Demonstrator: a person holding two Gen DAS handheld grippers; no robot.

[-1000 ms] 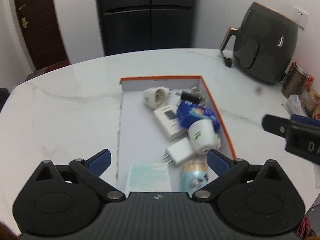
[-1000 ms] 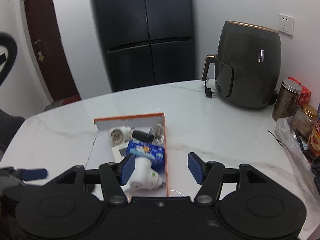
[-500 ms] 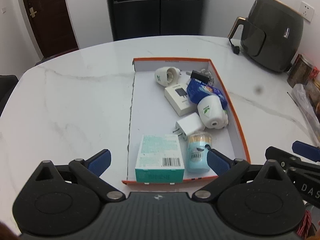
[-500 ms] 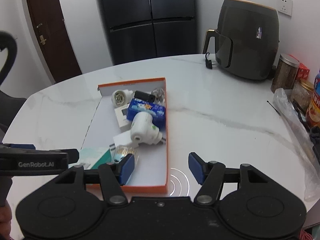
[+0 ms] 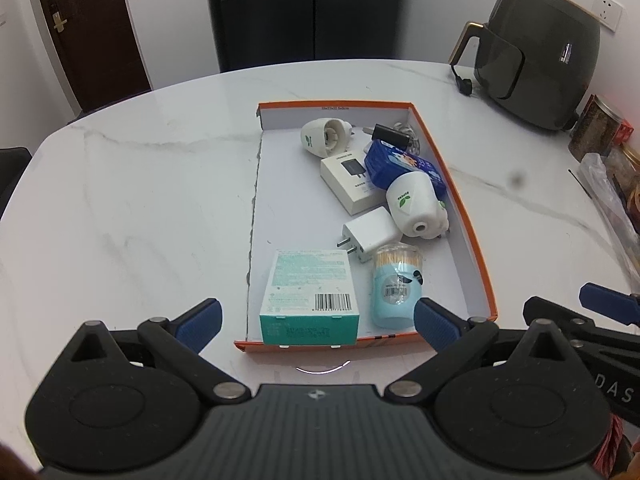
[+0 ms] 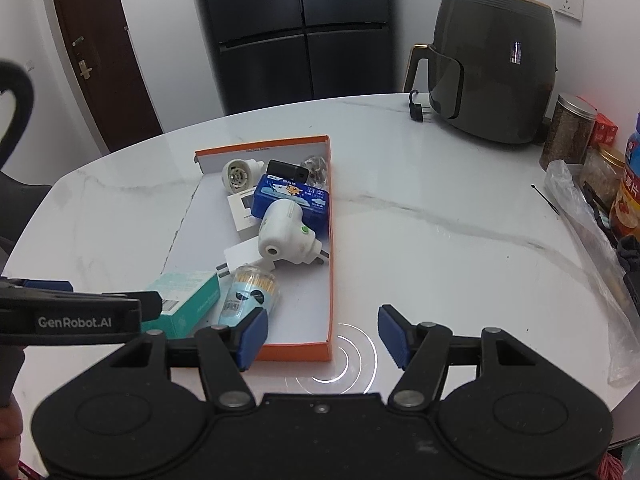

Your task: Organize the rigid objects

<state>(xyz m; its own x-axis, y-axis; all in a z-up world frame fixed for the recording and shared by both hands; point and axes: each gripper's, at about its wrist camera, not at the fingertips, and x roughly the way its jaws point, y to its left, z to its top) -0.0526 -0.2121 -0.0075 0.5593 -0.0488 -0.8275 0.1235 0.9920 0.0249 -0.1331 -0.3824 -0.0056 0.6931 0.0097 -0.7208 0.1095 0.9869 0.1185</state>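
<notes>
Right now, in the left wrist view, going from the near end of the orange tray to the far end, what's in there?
Teal box → toothpick jar → white charger → white plug-in with leaf logo → white flat box → second white plug-in.

In the right wrist view we lose most of the teal box (image 6: pixel 188 300) behind the left gripper's arm, and the white charger (image 6: pixel 240 256) hides largely behind the white plug-in device (image 6: pixel 284 232). We cannot make out the clear item (image 6: pixel 316 168) in the tray's far corner, half covered by the black adapter (image 6: pixel 286 170). The jars (image 6: pixel 600 168) at the right edge are cut off. We cannot read the small print on the toothpick jar (image 5: pixel 396 288).
</notes>
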